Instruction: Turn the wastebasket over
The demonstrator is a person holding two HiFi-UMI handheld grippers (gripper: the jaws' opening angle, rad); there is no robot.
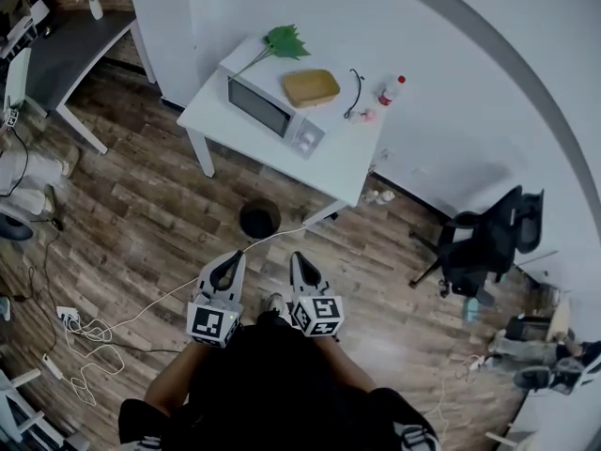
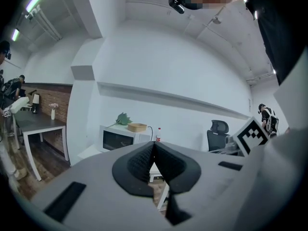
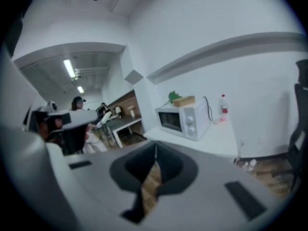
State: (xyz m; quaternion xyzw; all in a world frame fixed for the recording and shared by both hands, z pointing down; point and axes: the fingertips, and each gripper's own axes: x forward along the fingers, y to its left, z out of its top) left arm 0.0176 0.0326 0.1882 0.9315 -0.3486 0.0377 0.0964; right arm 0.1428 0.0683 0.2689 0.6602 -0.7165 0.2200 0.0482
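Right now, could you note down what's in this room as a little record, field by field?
wastebasket: black, on the wood floor by a leg of the white table; nothing touches it
left tool: shut, empty, apart from the wastebasket
right tool: shut, empty, beside the left tool
on the table: microwave with a tan tray on top
far right: black office chair

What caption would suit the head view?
Both shut, left gripper and right gripper hover near a black wastebasket beside a table.

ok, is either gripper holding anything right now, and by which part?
Nothing is held. The left gripper and right gripper are both shut with nothing between the jaws; the wastebasket stands apart from both.
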